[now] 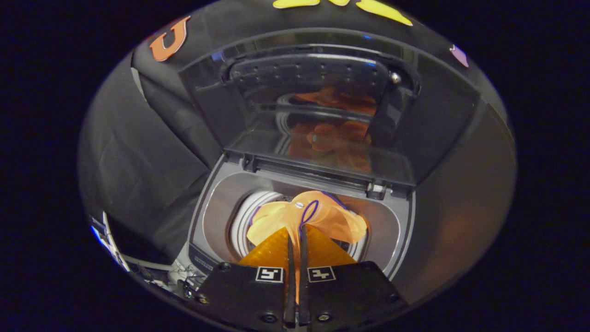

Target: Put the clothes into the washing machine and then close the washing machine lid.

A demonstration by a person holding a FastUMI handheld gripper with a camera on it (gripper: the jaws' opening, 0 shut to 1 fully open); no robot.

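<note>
While lid stands open, gripper pinches orange garment.

Dim booth, creased black cloth wall, apparently.

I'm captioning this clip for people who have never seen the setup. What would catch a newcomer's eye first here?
First, the bright orange garment with purple trim, pinched between the closed fingers of the gripper and hanging over the round drum opening of the grey top-loading washing machine. Next, the machine's dark glossy lid, standing open beyond the garment and mirroring its orange glow.
</note>
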